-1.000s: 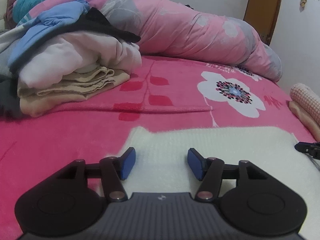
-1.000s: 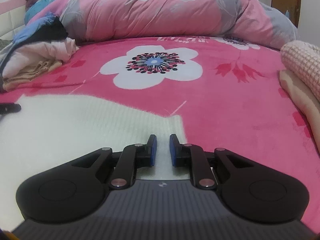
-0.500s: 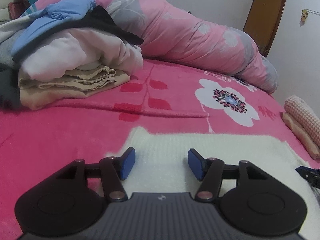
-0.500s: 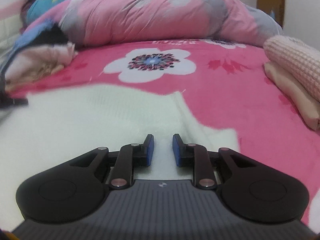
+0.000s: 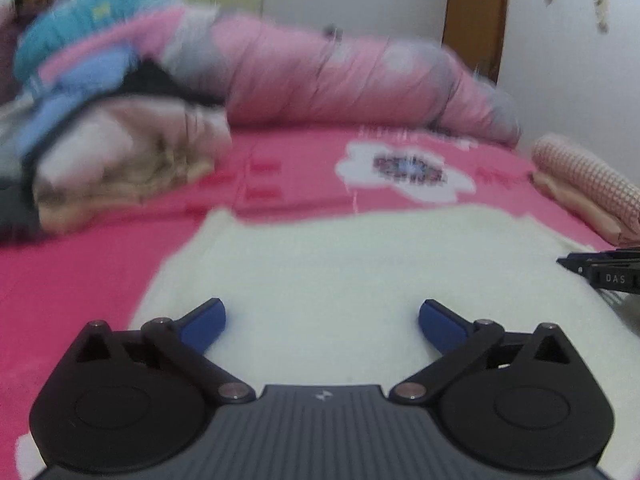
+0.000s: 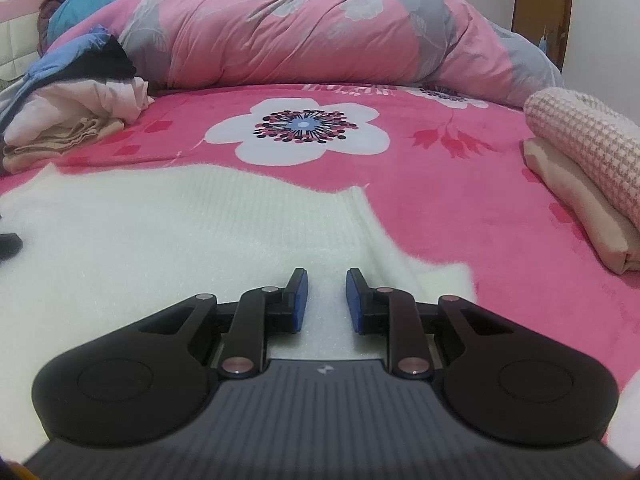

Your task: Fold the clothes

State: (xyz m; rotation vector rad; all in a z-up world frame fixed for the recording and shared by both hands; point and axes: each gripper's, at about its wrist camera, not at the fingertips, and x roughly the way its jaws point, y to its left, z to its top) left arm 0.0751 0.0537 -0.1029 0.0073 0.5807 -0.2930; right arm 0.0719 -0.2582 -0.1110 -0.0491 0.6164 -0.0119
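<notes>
A cream ribbed garment [image 6: 168, 232] lies on a hot-pink blanket [image 6: 460, 200] printed with white flowers.

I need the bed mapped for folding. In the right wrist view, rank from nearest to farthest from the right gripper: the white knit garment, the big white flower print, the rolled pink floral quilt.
1. White knit garment, right beneath the right gripper.
2. Big white flower print, mid-bed, straight ahead.
3. Rolled pink floral quilt, across the far side.

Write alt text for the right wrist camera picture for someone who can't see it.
The right gripper, jaws slightly apart, is low over a white knitted garment spread on a pink floral blanket. Stacked clothes lie far left, a rolled checked cloth right, a pink duvet behind.
</notes>
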